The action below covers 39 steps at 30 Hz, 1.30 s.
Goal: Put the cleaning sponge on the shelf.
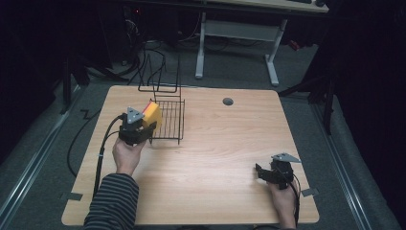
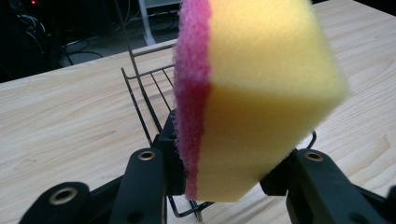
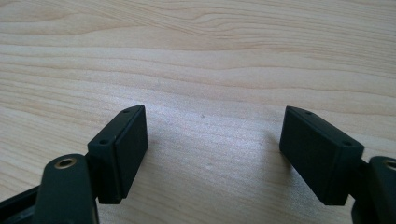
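Clamping sponge (image 2: pixel 261 98), left gripper (image 2: pixel 229 177); right gripper (image 3: pixel 212 154) wide, empty.

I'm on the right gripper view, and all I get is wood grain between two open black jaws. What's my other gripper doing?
Observer: The left gripper is shut on a yellow foam sponge with a pink scouring face, at the left side of the light wooden table.
Operator: Is anything near that sponge?
Observer: Yes, a black wire rack stands just beyond it; the sponge is held at the rack's left edge.
Operator: And where does my right gripper sit on the table?
Observer: The right gripper is near the front right corner, jaws apart, with nothing between them.
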### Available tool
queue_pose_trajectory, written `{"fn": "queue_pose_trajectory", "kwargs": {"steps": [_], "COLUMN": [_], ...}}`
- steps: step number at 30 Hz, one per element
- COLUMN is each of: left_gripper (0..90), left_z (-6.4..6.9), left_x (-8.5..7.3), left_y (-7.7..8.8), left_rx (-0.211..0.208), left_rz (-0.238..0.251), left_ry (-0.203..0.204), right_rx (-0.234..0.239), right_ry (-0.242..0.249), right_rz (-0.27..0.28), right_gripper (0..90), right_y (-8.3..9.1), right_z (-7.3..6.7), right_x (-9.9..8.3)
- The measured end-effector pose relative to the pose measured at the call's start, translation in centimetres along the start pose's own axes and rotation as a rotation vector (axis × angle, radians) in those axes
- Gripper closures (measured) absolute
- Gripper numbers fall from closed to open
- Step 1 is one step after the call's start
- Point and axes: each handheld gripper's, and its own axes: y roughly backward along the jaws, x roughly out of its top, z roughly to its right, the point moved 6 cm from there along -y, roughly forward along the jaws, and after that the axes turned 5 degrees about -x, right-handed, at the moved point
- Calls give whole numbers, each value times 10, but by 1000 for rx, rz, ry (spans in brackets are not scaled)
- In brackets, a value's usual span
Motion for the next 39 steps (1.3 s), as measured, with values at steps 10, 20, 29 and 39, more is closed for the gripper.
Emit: {"fn": "queue_pose_trajectory", "kwargs": {"steps": [10,20,29,39], "left_gripper": [610,610,609,608], "left_z": [-2,-5,-11,-7], "left_x": [-2,-9,-14,-17], "left_y": [-18,-36,-43,-48], "left_rx": [15,30,44,33], "left_rz": [-28,-55,-85,-95], "left_ry": [-7,10,14,12], "right_rx": [0,0,0,0], "right_ry": [0,0,0,0], "right_rz": [0,0,0,0], "right_gripper": [237,237,237,237], "right_y": [0,0,0,0], "right_z": [0,0,0,0], "right_x": [0,0,0,0]}}
